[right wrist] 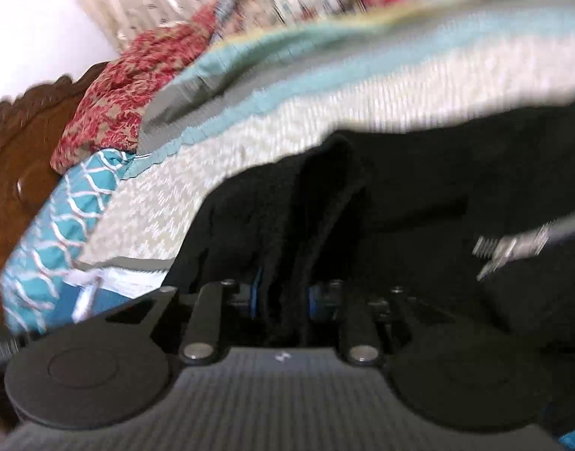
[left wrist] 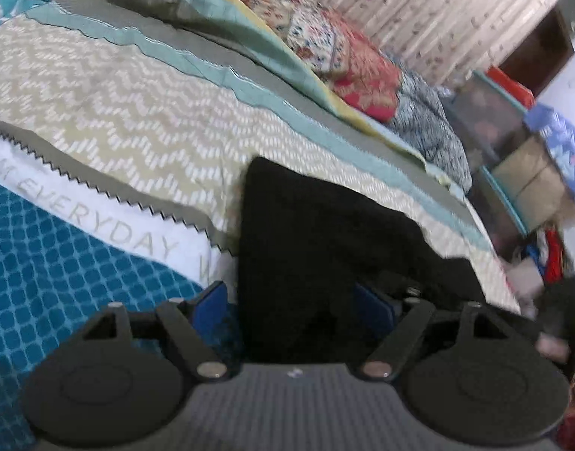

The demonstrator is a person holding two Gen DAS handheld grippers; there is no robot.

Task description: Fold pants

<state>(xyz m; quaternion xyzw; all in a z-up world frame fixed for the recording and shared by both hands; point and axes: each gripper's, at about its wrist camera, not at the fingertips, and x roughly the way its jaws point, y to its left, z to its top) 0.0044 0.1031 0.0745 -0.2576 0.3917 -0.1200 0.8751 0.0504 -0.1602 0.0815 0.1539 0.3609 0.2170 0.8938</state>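
Observation:
The black pants [left wrist: 317, 233] lie on the patterned bedspread [left wrist: 129, 112]. In the left wrist view my left gripper [left wrist: 293, 302] is open, its blue pads [left wrist: 211, 302] spread wide with an edge of the pants between them. In the right wrist view my right gripper [right wrist: 281, 298] is shut on a bunched fold of the black pants [right wrist: 400, 195], which hangs in folds in front of the camera. That view is blurred by motion. Another gripper's metal part [right wrist: 520, 244] shows at the right over the pants.
Folded quilts and pillows [left wrist: 325, 37] are piled at the far side of the bed. Storage boxes and clothes [left wrist: 513, 150] stand beyond the bed's right edge. A carved wooden headboard [right wrist: 28, 143] and a teal pillow [right wrist: 61, 218] are at the left in the right wrist view.

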